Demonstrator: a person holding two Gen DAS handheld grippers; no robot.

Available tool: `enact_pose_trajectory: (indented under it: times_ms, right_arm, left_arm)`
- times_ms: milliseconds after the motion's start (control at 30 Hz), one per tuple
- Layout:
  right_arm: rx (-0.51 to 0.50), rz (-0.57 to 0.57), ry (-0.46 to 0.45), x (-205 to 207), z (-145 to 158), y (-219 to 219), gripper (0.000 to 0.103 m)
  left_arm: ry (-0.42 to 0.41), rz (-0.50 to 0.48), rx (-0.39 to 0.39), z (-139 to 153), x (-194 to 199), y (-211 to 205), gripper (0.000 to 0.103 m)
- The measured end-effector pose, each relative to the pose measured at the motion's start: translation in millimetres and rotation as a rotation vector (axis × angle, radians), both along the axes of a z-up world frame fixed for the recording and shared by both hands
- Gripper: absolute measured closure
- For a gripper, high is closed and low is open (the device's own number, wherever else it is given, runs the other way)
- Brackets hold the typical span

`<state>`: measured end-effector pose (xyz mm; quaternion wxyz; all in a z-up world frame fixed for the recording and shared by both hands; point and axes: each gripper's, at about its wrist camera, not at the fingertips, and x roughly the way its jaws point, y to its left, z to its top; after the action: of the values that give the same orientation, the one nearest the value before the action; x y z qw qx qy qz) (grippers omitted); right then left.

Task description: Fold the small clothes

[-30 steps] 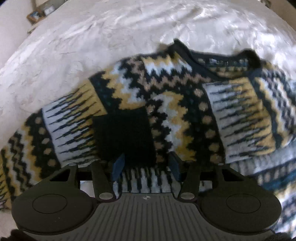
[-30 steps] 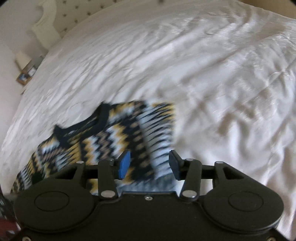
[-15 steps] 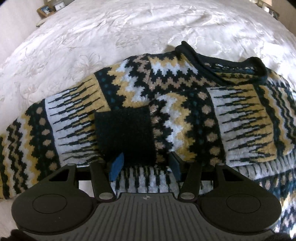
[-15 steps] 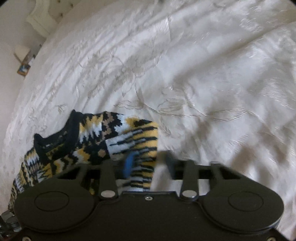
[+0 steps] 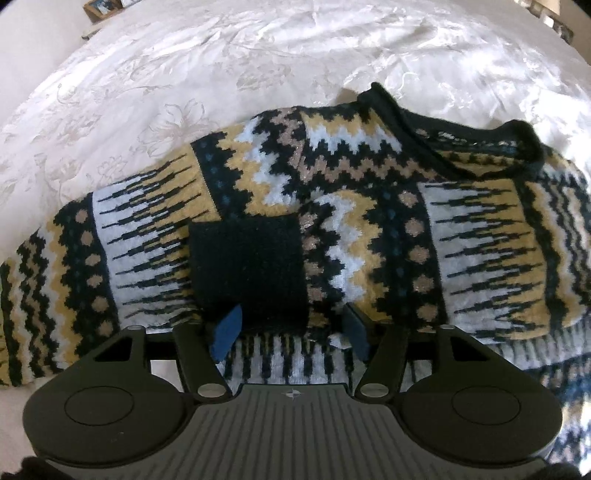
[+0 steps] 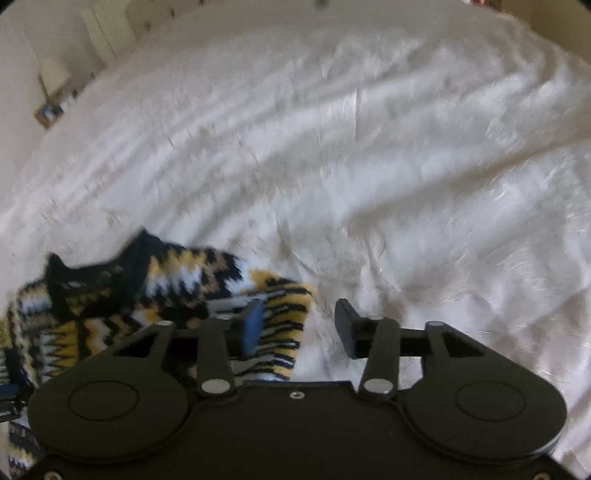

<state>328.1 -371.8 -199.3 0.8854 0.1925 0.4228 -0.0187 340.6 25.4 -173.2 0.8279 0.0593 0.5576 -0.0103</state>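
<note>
Fuzzy zigzag-knit sweater [image 5: 332, 206], black ribbed cuff [image 5: 249, 273], on glossy embroidered bedspread [image 5: 184, 74].

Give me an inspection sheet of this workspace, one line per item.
Surface: white embroidered bedspread, creased.
Job's things: patterned sweater lying flat, sleeves folded in; black cuff on top.
Clutter: nothing seen.
Grippers: left gripper open over the cuff, jaws just opened wider; right gripper open, jaws just reopened, sweater edge beneath, nothing held.
Cables: nothing seen.
Surroundings: picture frame beyond the bed; headboard, blurred.
</note>
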Motion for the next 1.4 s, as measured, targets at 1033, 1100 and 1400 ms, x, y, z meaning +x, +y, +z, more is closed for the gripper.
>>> enact_pose_trajectory:
  times_ms: [1033, 1100, 1400]
  right_arm:
    - [-0.022, 0.361, -0.012, -140.4, 40.5, 159.3, 0.024]
    - [-0.021, 0.374, -0.008, -144.4, 45.7, 174.2, 0.024]
    - [-0.034, 0.339, 0.01, -142.0, 67.5, 245.7, 0.024]
  left_arm:
    - [-0.116, 0.498, -0.075, 80.0, -156.2, 188.9, 0.044]
    - [-0.141, 0.513, -0.065, 83.2, -154.7, 213.7, 0.044]
    - [-0.194, 0.579, -0.052, 79.5, -129.8, 327.7, 0.041]
